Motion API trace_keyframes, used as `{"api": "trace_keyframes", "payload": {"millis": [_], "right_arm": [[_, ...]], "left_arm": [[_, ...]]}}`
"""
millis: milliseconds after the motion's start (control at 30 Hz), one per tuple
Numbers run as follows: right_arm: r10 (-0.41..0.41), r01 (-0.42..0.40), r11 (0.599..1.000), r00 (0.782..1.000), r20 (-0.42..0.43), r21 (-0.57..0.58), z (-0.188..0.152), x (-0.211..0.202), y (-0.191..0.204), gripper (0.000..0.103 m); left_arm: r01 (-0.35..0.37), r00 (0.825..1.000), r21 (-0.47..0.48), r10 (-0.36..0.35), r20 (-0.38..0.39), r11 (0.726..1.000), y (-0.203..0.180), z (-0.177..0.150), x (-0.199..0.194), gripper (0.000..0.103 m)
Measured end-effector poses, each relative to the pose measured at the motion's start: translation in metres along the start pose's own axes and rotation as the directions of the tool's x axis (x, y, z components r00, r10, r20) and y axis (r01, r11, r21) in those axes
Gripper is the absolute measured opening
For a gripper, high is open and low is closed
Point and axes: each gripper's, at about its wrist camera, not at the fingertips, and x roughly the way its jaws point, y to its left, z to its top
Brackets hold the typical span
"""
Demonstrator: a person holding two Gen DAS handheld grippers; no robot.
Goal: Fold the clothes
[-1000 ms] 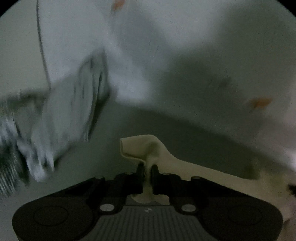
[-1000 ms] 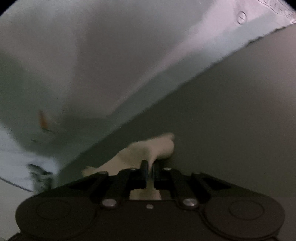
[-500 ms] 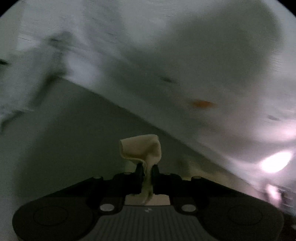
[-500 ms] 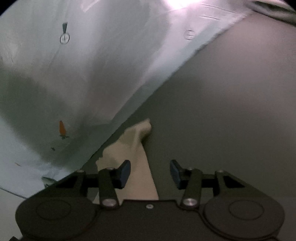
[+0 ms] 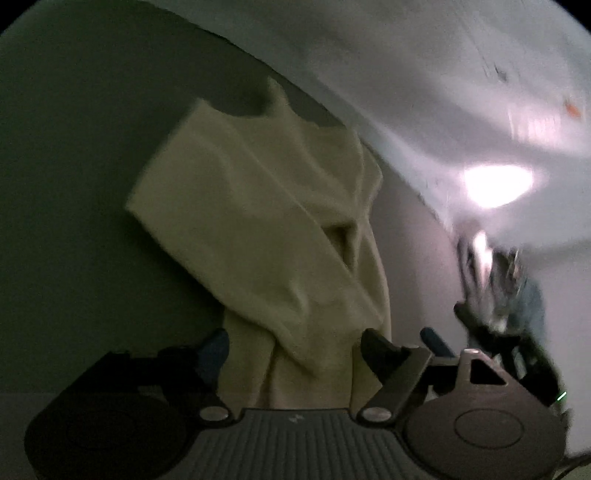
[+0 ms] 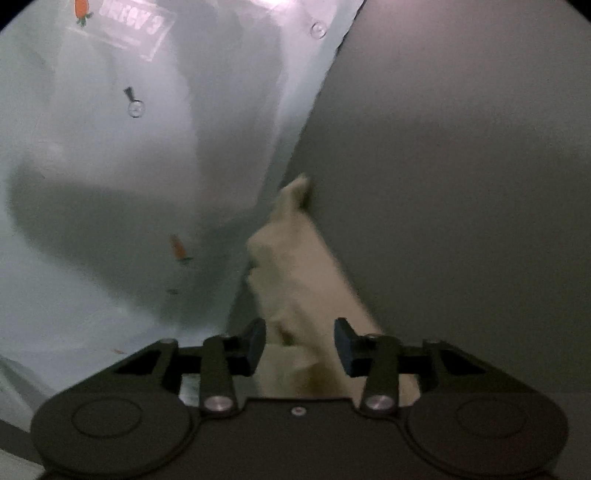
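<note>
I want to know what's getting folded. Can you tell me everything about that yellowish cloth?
The cloth is pale cream, soft and a bit fuzzy, like a small towel or garment. It lies rumpled on a dark grey surface, folded over itself with deep creases, beside a white sheet printed with little carrots. Its near end runs between the jaws of the left gripper, which are opening. Another end lies between the closing jaws of the right gripper. Neither presses on it.

Mirrored, illegible print on plastic sheet (image 6: 122,27)

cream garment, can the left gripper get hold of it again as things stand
Probably yes. The cream garment lies right between the left gripper fingers, whose jaws are opening and not pressing it; nothing covers it.
</note>
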Motion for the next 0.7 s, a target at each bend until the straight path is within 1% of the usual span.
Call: {"api": "trace_keyframes", "payload": {"millis": [67, 100, 200, 267, 333, 400, 433, 467, 500, 533, 600, 667, 700], "right_arm": [[0.035, -0.034, 0.999, 0.999, -0.040, 0.012, -0.001, 0.016, 0.001, 0.033], [0.024, -0.025, 1.000, 0.998, -0.062, -0.010, -0.001, 0.024, 0.004, 0.031], [-0.063, 0.047, 0.990, 0.990, -0.124, -0.131, -0.002, 0.048, 0.015, 0.031], [-0.139, 0.097, 0.965, 0.977, -0.160, -0.245, -0.003, 0.064, 0.025, 0.031], [-0.197, 0.118, 0.914, 0.965, -0.172, -0.388, -0.007, 0.076, 0.042, 0.032], [-0.246, 0.129, 0.842, 0.956, -0.160, -0.523, -0.011, 0.086, 0.060, 0.035], [-0.262, 0.133, 0.806, 0.954, -0.147, -0.576, -0.014, 0.090, 0.068, 0.040], [-0.276, 0.134, 0.770, 0.951, -0.137, -0.624, -0.016, 0.094, 0.074, 0.041], [-0.286, 0.127, 0.744, 0.948, -0.140, -0.656, -0.018, 0.099, 0.078, 0.041], [-0.296, 0.117, 0.730, 0.942, -0.157, -0.674, -0.020, 0.104, 0.079, 0.041], [-0.322, 0.098, 0.705, 0.927, -0.194, -0.703, -0.025, 0.113, 0.077, 0.040], [-0.369, 0.121, 0.666, 0.911, -0.184, -0.736, -0.031, 0.119, 0.076, 0.024], [-0.391, 0.140, 0.653, 0.904, -0.174, -0.744, -0.035, 0.116, 0.076, 0.007]], "left_arm": [[-0.014, 1.000, -0.068, 0.015, 0.015, 0.998, 0.015, 0.005, -0.005, 0.080], [-0.031, 0.999, -0.091, 0.033, 0.018, 0.995, 0.022, 0.009, -0.007, 0.080], [-0.083, 0.996, -0.126, 0.087, 0.022, 0.989, 0.036, 0.010, -0.010, 0.081], [-0.060, 0.997, -0.148, 0.065, 0.029, 0.987, 0.041, 0.008, -0.009, 0.082], [-0.045, 0.998, -0.165, 0.051, 0.036, 0.985, 0.041, 0.005, -0.008, 0.085], [-0.034, 0.998, -0.167, 0.041, 0.039, 0.985, 0.039, 0.001, -0.007, 0.090], [-0.027, 0.999, -0.164, 0.034, 0.042, 0.986, 0.038, -0.001, -0.006, 0.094], [-0.018, 0.999, -0.163, 0.025, 0.045, 0.986, 0.038, 0.000, -0.005, 0.099], [-0.008, 0.999, -0.164, 0.016, 0.047, 0.986, 0.039, 0.001, -0.005, 0.101], [-0.003, 0.999, -0.166, 0.011, 0.049, 0.986, 0.040, 0.002, -0.005, 0.103], [-0.011, 0.999, -0.170, 0.019, 0.047, 0.985, 0.037, 0.007, -0.003, 0.103], [-0.012, 0.999, -0.176, 0.020, 0.047, 0.984, 0.038, 0.009, -0.005, 0.103], [-0.009, 0.999, -0.182, 0.018, 0.050, 0.983, 0.038, 0.008, -0.006, 0.103]]}}
